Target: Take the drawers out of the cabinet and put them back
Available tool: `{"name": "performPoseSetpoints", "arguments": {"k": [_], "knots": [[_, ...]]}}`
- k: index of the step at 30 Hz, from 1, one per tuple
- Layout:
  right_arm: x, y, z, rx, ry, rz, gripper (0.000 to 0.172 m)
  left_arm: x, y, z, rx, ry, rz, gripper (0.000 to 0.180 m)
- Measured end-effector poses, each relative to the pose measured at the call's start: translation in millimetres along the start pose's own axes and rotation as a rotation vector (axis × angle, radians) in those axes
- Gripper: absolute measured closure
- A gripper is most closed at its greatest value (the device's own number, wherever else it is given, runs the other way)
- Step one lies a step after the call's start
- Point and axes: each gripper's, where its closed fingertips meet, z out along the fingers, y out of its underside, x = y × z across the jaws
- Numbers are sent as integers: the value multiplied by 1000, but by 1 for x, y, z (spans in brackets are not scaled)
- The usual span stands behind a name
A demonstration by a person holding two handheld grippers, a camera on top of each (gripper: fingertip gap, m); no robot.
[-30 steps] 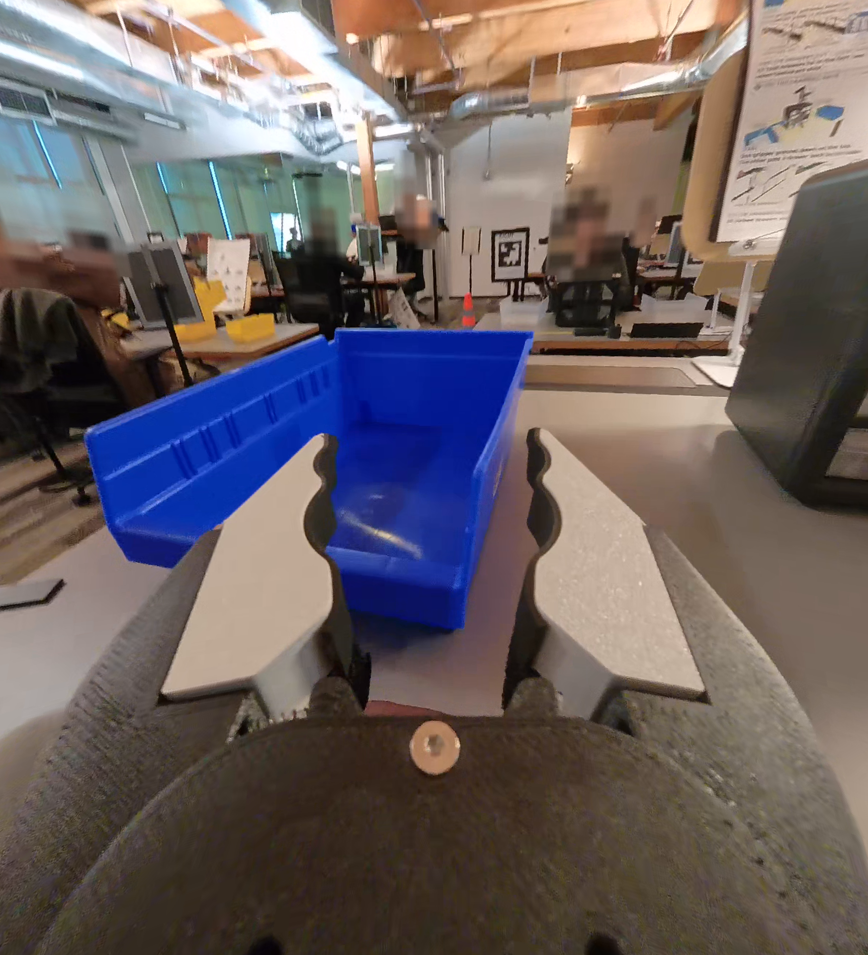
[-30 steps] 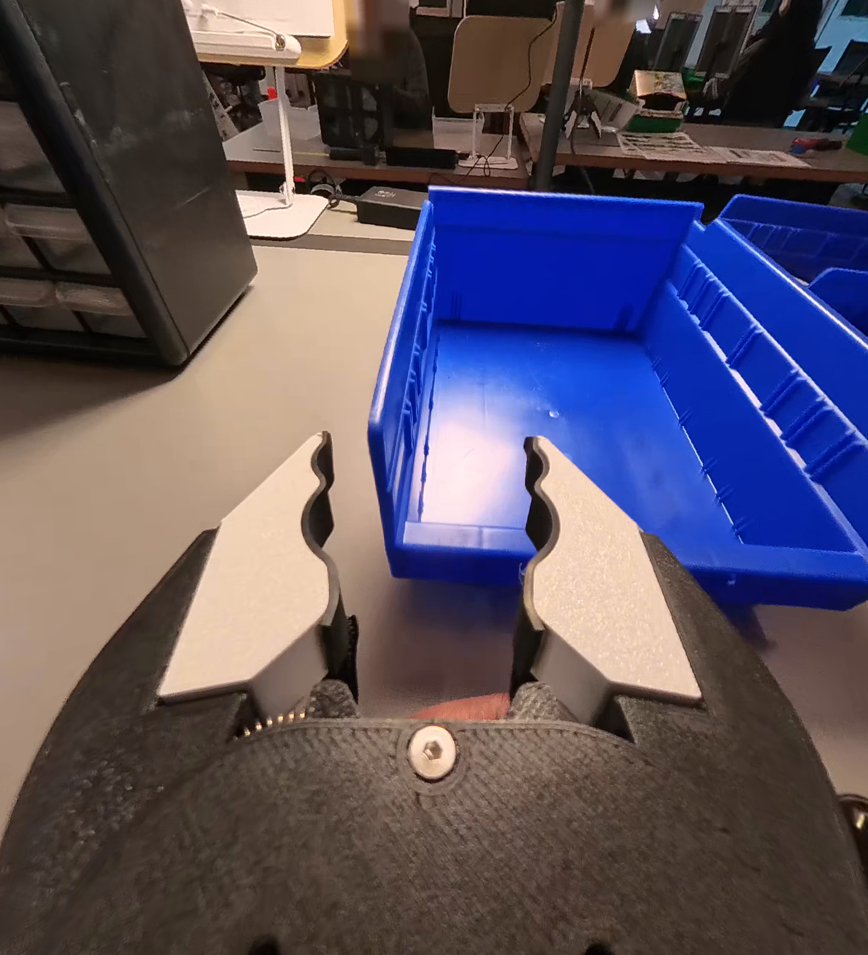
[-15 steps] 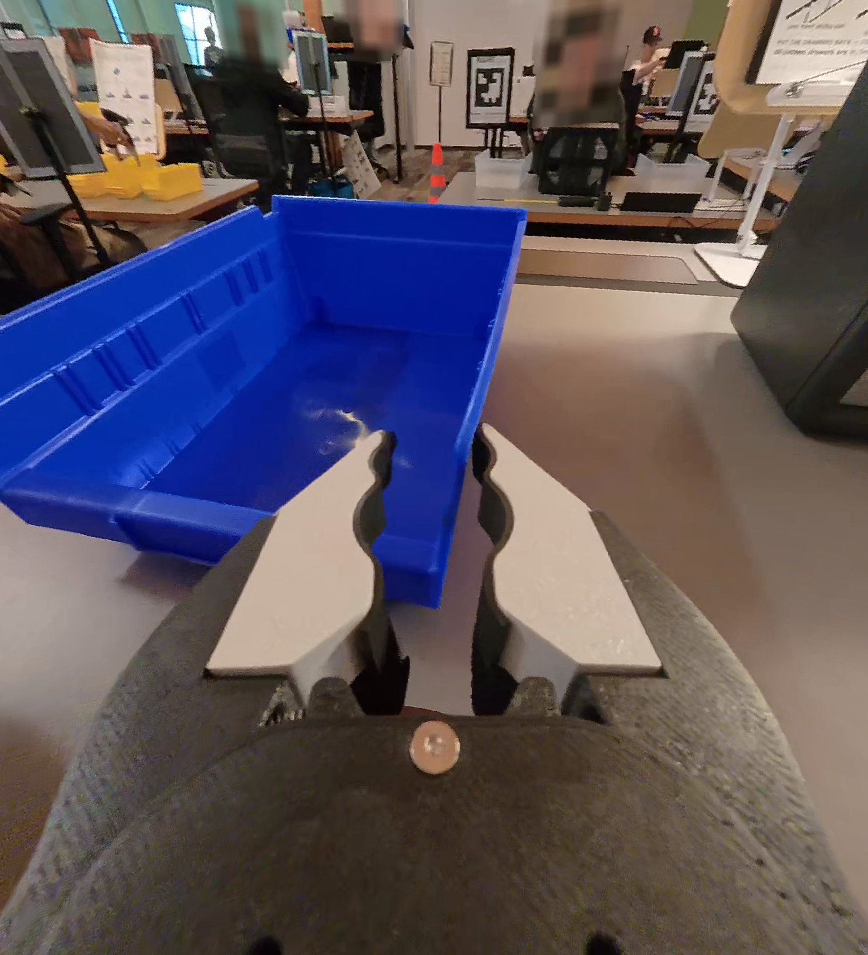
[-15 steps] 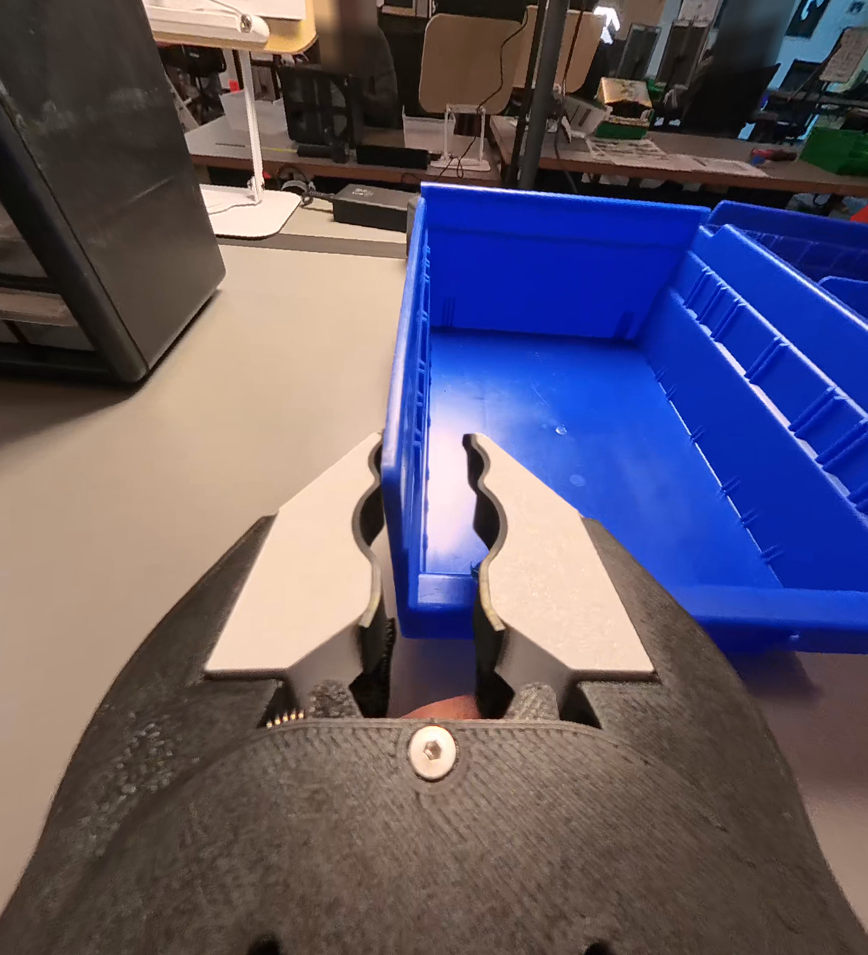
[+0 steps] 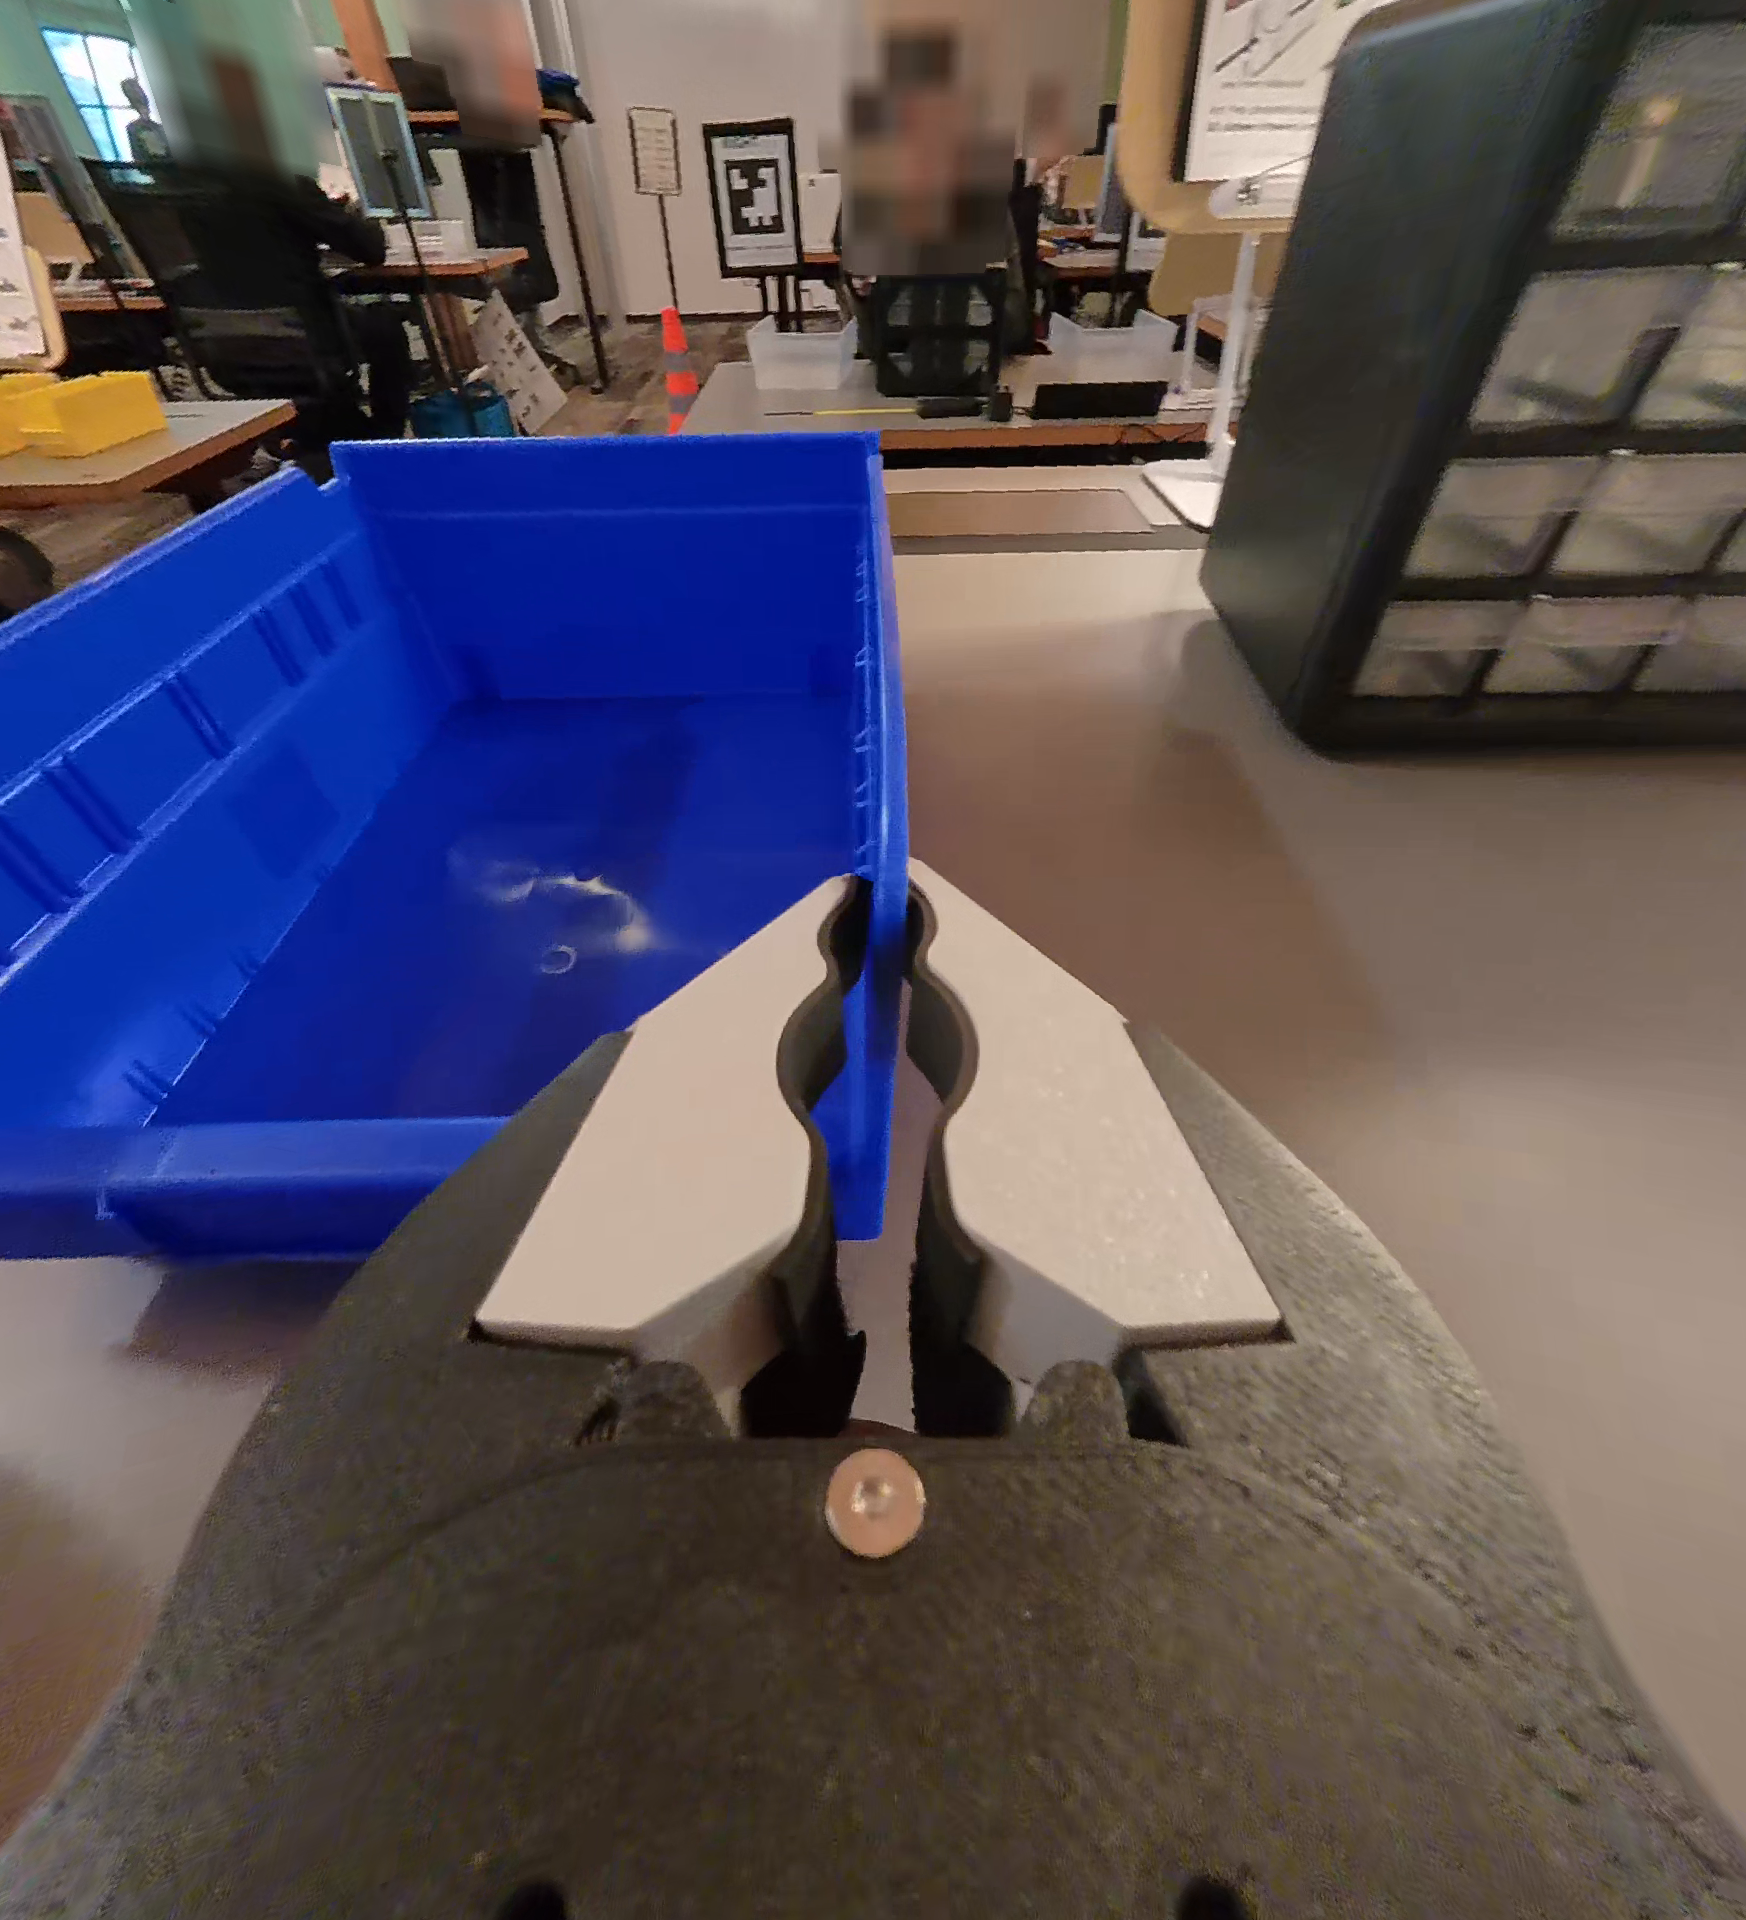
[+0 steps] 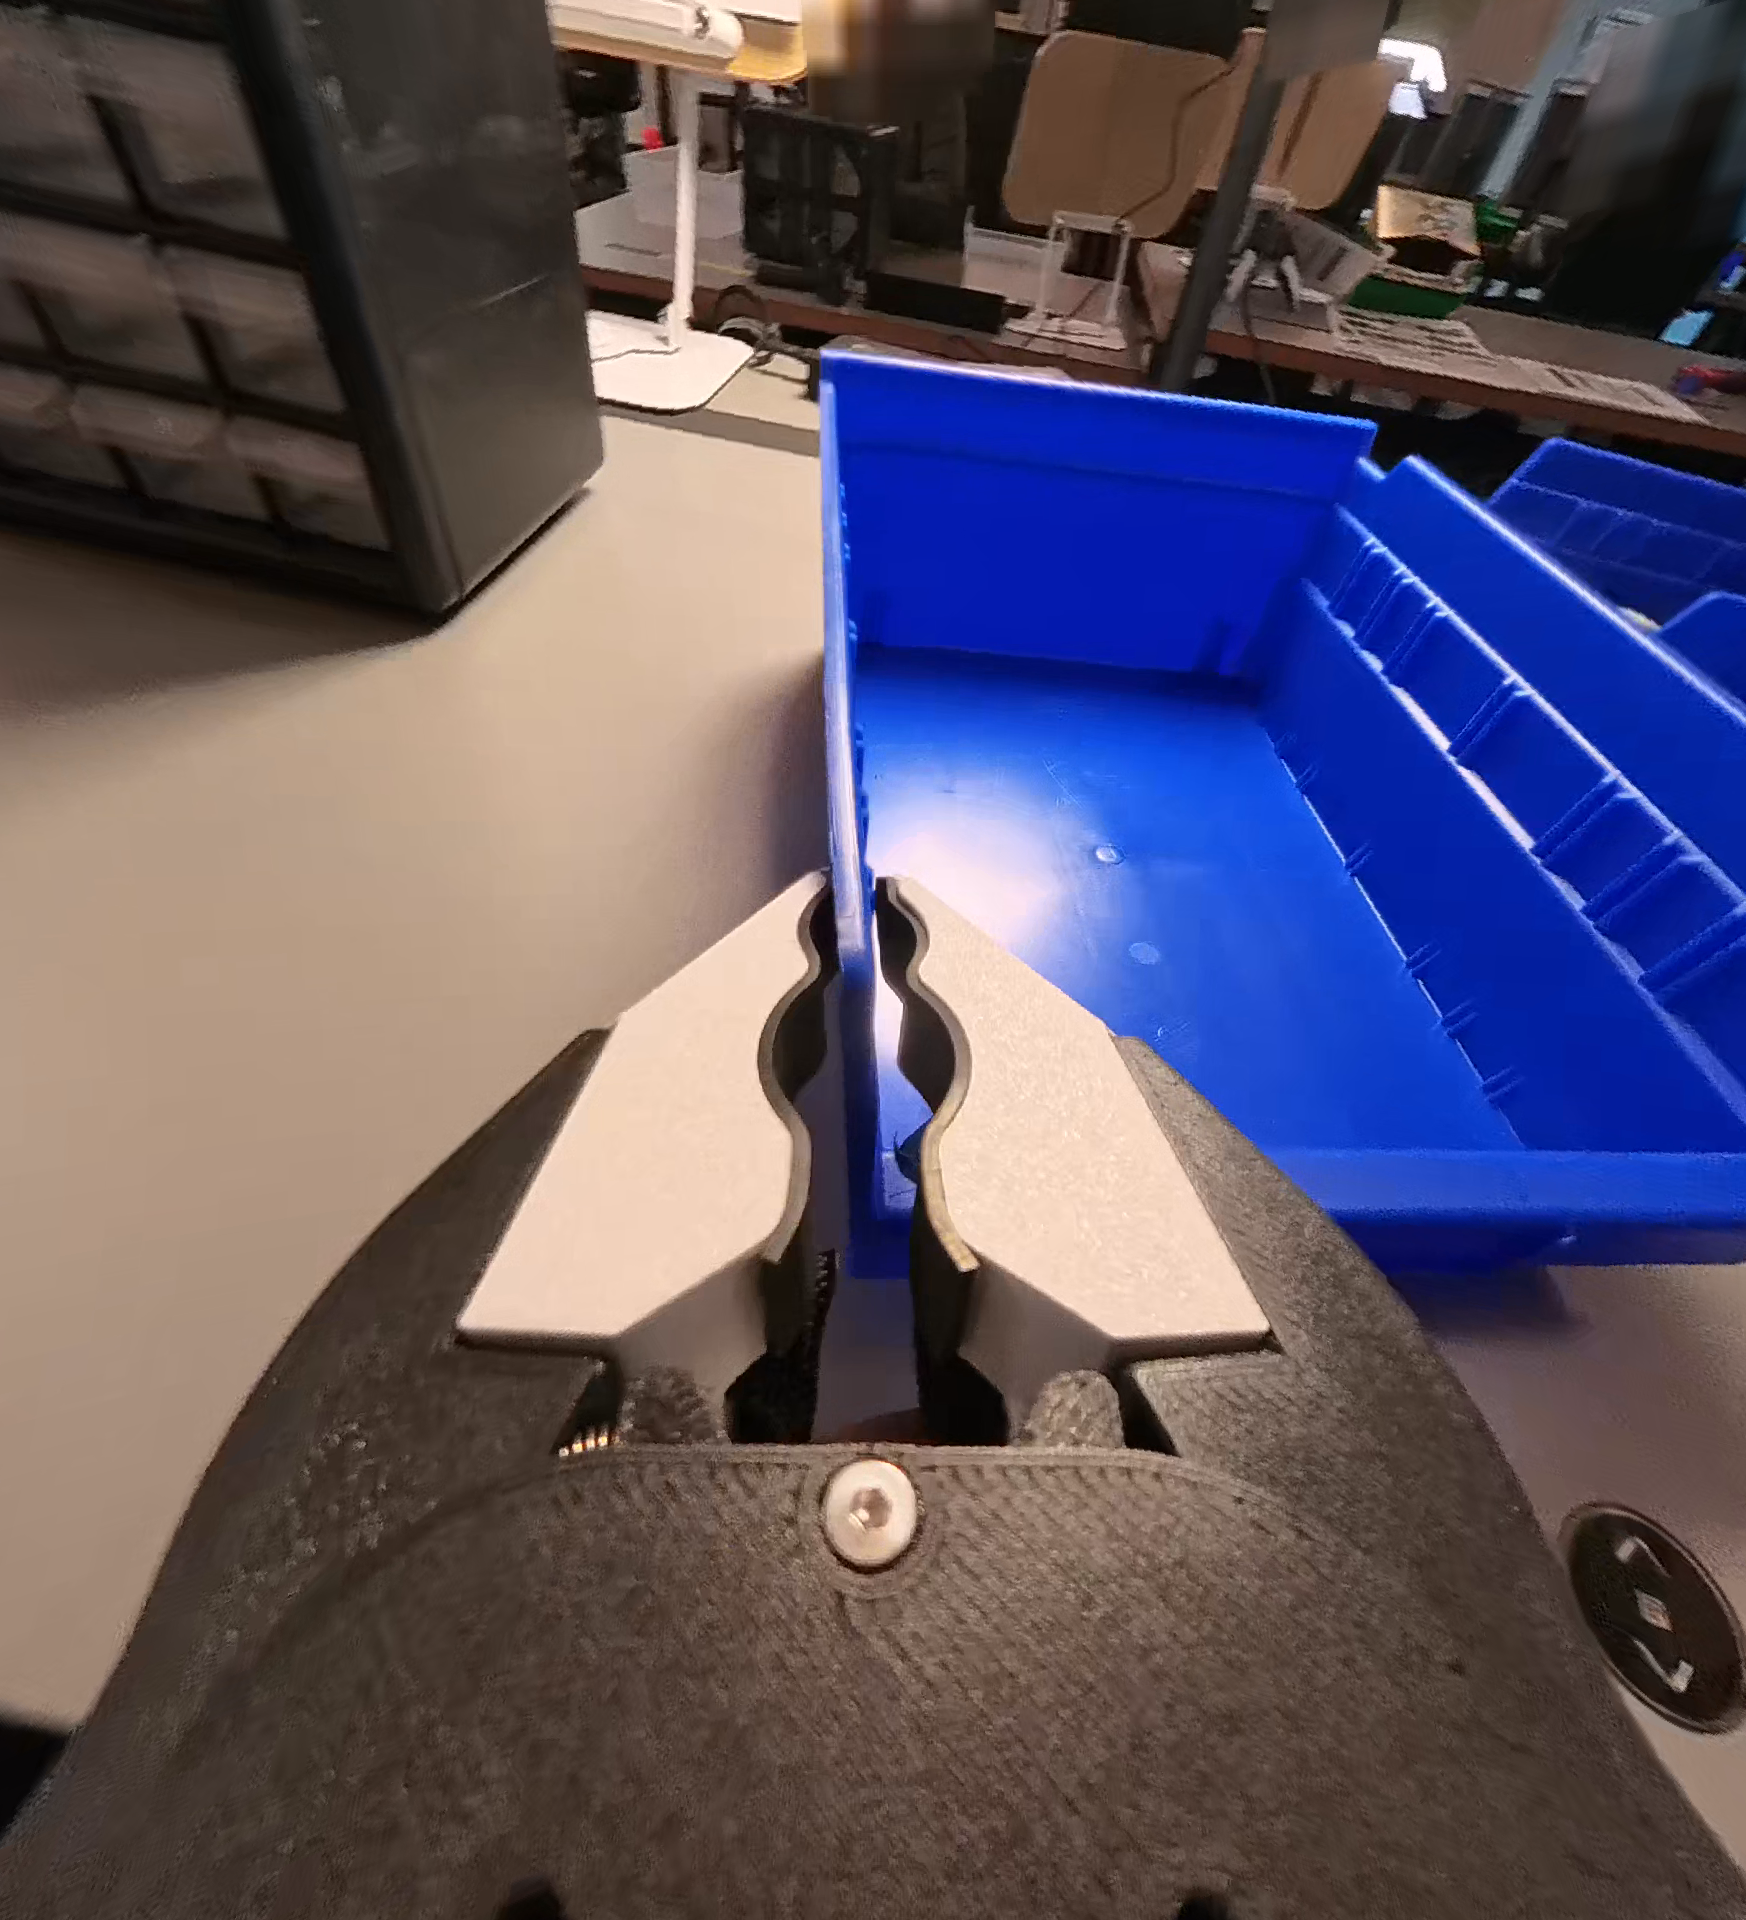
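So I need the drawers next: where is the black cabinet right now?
The black cabinet stands on the table at the upper right of the left wrist view and upper left of the right wrist view, apart from the blue bins.

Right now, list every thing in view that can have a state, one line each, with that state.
Left gripper: shut on the right side wall of a blue bin.
Left blue bin: empty, upright on the table.
Right gripper: shut on the left side wall of a blue bin.
Right blue bin: empty, upright on the table.
Drawer cabinet: upright on the table, visible drawers pushed in.
Other blue bins: beside the right bin, contents hidden.
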Motion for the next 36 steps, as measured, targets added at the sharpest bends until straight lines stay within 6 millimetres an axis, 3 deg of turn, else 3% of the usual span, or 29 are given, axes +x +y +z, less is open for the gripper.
{"name": "performPoseSetpoints", "arguments": {"k": [11, 15, 19, 24, 36], "knots": [[-29, 20, -78, -4, -275, -97, 164, 66, 9, -71, 81, 210, 120, 179], [-40, 23, -93, 11, -363, -108, 164, 81, 9, -97, 91, 337, 96, 180], [-51, 24, -103, 17, -448, -120, 163, 93, -7, -123, 134, 469, 30, 180], [-72, 24, -114, 37, -558, -129, 163, 99, -35, -146, 188, 604, -146, 180], [-142, 19, -127, 64, -834, -164, 163, 96, -66, -170, 242, 642, -308, 180]]}}
